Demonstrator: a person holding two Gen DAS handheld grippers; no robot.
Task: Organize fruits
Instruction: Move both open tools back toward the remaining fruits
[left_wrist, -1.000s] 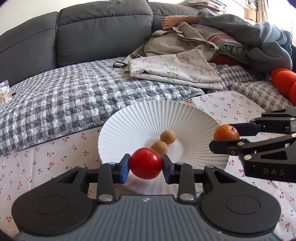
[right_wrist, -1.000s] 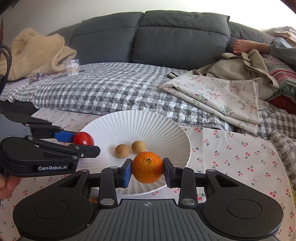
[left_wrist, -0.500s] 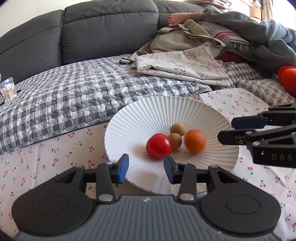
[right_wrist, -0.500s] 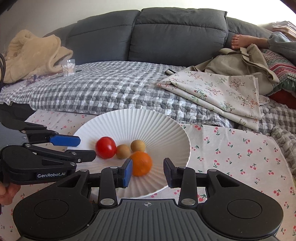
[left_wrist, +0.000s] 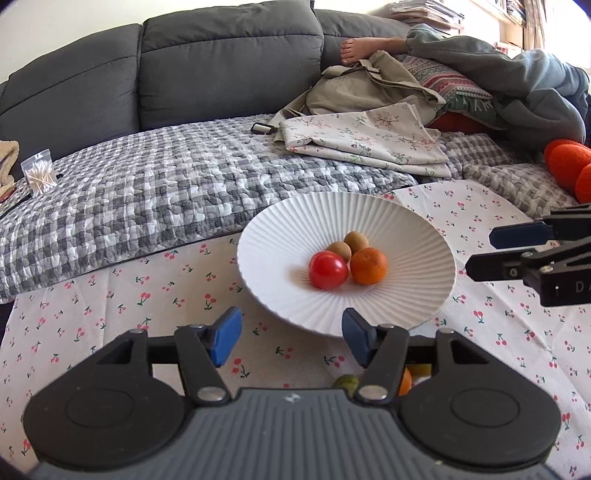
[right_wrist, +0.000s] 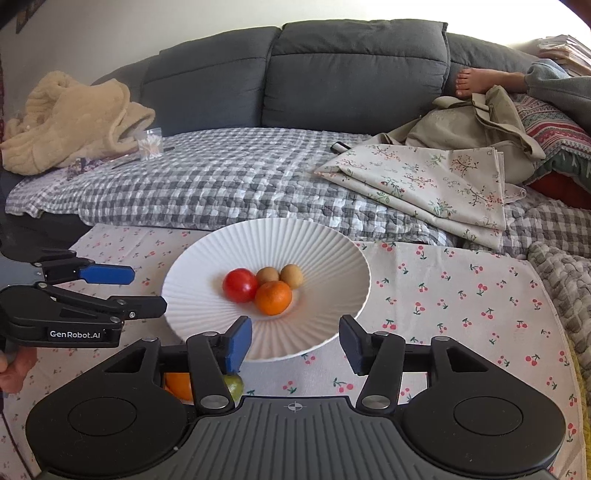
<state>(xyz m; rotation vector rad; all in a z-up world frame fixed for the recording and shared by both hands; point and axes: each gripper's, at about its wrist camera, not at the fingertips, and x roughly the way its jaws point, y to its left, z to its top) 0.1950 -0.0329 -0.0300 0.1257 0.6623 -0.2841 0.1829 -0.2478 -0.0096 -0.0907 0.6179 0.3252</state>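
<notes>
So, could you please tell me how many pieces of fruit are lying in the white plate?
4, clustered mid-plate: a red tomato left, an orange nearest, two small brown fruits behind. More fruit sits half-hidden below the grippers.

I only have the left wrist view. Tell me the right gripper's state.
Observer: The right gripper is open, nothing between its fingers.
Operator: Report what's left of the swabs.
Observer: A beige blanket lies heaped on the sofa.
Operator: Describe my left gripper from the side.
Observer: Its side reads GenRobot.AI, and it is level with the plate's left rim.
</notes>
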